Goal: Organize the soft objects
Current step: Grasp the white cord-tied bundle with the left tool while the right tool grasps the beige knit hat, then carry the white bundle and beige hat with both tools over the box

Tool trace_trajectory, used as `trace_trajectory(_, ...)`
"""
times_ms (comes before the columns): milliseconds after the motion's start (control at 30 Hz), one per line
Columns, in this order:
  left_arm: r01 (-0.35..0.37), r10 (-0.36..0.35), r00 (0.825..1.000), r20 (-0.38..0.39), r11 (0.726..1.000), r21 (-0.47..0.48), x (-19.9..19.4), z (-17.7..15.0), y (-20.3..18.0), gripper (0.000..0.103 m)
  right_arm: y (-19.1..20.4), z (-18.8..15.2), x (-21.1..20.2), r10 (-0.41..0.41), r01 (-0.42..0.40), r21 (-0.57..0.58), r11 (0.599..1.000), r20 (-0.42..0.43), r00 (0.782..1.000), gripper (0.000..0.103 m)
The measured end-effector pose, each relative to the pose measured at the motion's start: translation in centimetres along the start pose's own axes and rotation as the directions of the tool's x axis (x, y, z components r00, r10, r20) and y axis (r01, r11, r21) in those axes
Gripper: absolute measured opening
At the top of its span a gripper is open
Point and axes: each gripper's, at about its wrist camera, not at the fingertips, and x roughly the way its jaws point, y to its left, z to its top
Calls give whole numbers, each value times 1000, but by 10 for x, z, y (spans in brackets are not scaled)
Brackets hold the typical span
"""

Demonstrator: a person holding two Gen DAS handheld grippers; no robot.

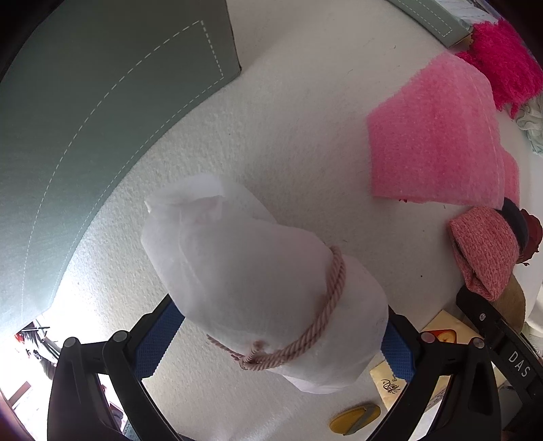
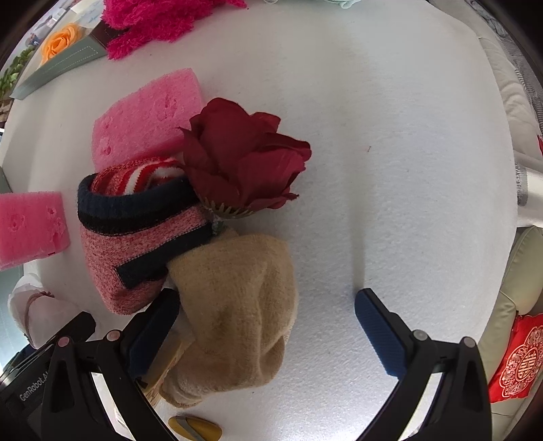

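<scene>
The white drawstring pouch (image 1: 258,281) sits clamped between the pads of the left gripper (image 1: 271,342), long axis pointing forward toward the grey-green box (image 1: 101,118), apparently clear of the worktop (image 1: 305,118). The right gripper (image 2: 264,325) is spread, empty, its left pad beside the beige sock (image 2: 237,305).

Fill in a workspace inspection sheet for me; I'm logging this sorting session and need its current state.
Surface: white textured table, lit.
Job's things: white drawstring pouch; pink sponges; red fabric rose; pink knit sock; beige sock; magenta fluffy cloth.
Clutter: yellow item; grey-green box.
Grippers: left gripper fingers clamp the pouch; right gripper open beside the beige sock.
Cables: nothing seen.
Surroundings: red embroidered cloth, pale cushions.
</scene>
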Motion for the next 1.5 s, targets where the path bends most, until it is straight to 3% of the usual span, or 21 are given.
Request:
trace_trajectory(267,1,-1,1000,-8,1000,-6,3,5,-1,103,4,-2,4,2,-2,-3,1000,5,1000,102)
trace_trajectory(367,6,-6,999,-32,1000,-1,6,7,-3,97,5,-12,0,5,-5,-10,1000,25,1000,92)
trace_trajectory(400,5,-5,999,-32,1000,10,5,7,-4,95,8,-14,-3,6,-6,-14,1000,35,999,83)
trace_trajectory(467,1,1,1000,-28,999,45,1,6,-10,79,10,-18,-8,10,-9,-24,1000,54,999,66)
trace_trajectory(533,-3,6,1000,-25,996,88,-3,5,-16,66,10,-21,-12,20,-18,-26,1000,59,998,30)
trace_trajectory(633,2,2,1000,-26,989,147,-4,1,-18,55,6,-27,-14,50,-50,-4,999,41,998,21)
trace_trajectory(1000,-55,44,998,38,923,381,-18,-37,-2,54,-30,-89,-25,102,-105,105,989,24,994,21)
trace_trajectory(1200,-75,45,996,71,861,504,-27,-60,7,54,-40,-134,-31,127,-129,157,979,21,992,21)
trace_trajectory(1500,-55,13,997,73,797,601,-31,-82,25,54,-40,-194,-28,137,-137,251,958,20,990,21)
